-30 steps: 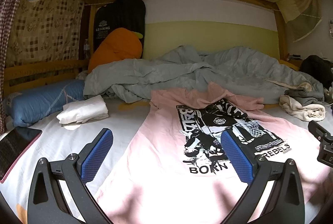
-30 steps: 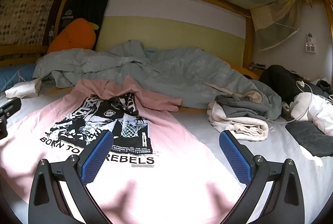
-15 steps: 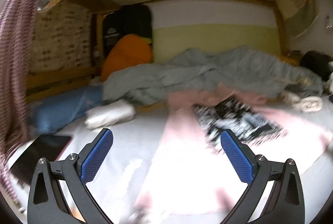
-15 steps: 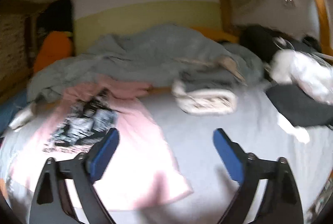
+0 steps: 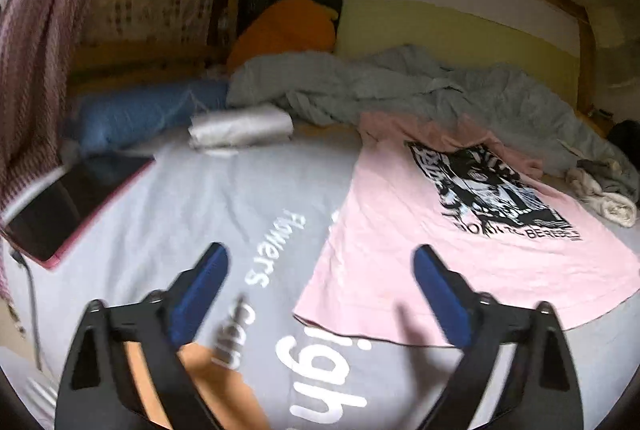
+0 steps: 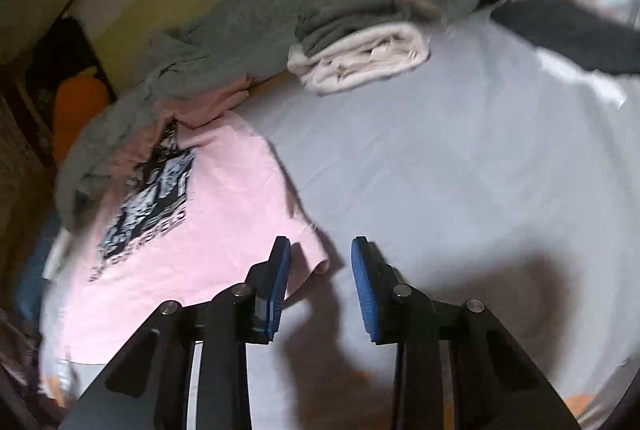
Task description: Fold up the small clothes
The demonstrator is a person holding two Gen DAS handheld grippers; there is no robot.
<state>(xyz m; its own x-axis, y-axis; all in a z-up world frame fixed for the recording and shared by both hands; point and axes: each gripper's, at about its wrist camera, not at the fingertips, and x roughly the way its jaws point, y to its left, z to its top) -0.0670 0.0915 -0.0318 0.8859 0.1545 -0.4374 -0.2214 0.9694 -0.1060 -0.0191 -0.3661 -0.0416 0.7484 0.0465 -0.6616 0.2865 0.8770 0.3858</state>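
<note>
A pink T-shirt (image 5: 400,230) with a black print lies flat, face up, on the grey bed sheet (image 5: 200,198). My left gripper (image 5: 320,270) hovers low over the shirt's near left hem corner. Its jaws are wide and closing; the corner lies between them, untouched by the pads. In the right wrist view the same pink T-shirt (image 6: 224,198) spreads to the left. My right gripper (image 6: 320,262) is tilted down at the near right hem corner. Its jaws are narrow and closing, with the corner tip between them and a gap still showing on both sides.
A crumpled grey duvet (image 5: 400,86) lies behind the shirt, with an orange plush (image 5: 284,30) at the headboard. A folded white cloth (image 5: 240,128), a blue pillow (image 5: 148,110) and a dark tablet (image 5: 72,198) sit left. A folded cream-and-grey pile (image 6: 360,58) and dark cloth (image 6: 560,34) lie right.
Both grippers have swung outward from over the shirt's middle to its near corners and dropped lower. The right gripper rolled and its jaws narrowed a lot; the left jaws narrowed slightly.
</note>
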